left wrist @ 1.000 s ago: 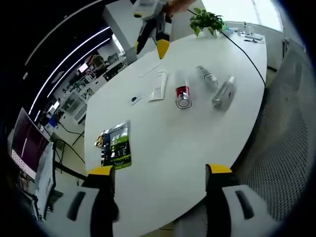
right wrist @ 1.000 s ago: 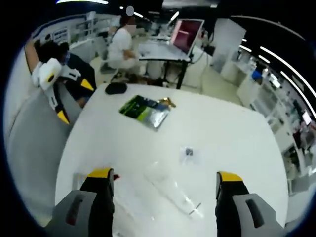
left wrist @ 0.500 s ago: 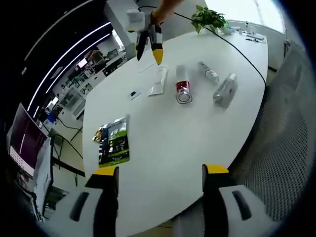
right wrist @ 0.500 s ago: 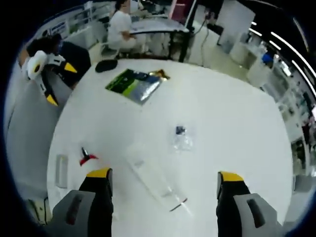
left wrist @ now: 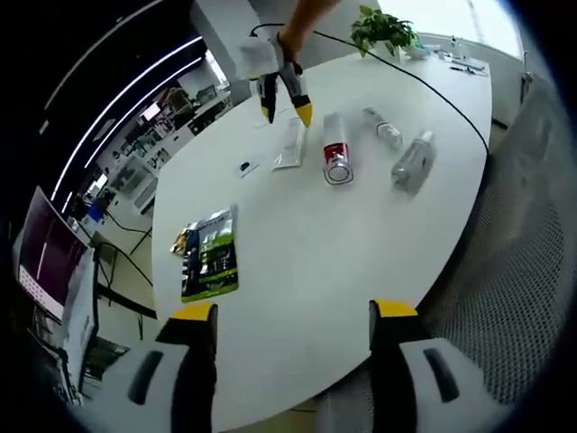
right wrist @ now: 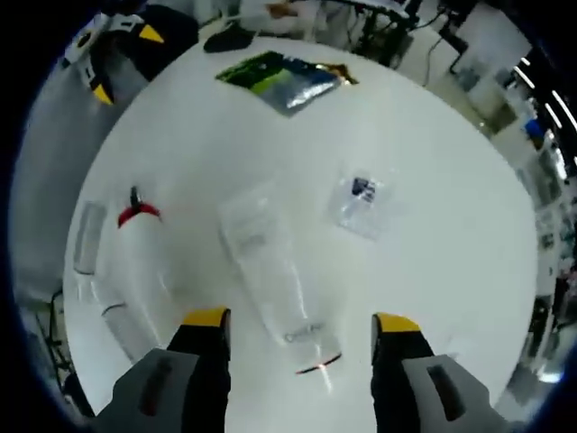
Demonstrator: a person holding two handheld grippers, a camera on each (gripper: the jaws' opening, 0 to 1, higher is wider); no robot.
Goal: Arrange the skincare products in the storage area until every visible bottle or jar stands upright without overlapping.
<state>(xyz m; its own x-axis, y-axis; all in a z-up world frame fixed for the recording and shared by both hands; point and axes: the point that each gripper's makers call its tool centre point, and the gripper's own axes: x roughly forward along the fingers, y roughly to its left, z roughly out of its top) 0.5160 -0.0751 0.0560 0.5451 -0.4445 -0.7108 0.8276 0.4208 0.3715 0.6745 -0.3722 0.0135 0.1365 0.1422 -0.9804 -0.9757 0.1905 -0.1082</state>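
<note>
Several skincare items lie flat on the white round table: a clear tube, a white bottle with a red label, a small clear bottle and a larger clear bottle. My right gripper is open just above the clear tube, whose near end lies between the jaws. Left of it lie the red-labelled bottle and a clear bottle. My left gripper hangs open at the near table edge, holding nothing. The right gripper hovers by the tube.
A green packet and a small sachet lie on the table, also the packet and sachet. A potted plant stands at the far edge. A mesh chair is on the right. A cable crosses the table.
My right gripper has come down and forward over the clear tube, which now lies between its jaws. The left gripper has hardly moved.
</note>
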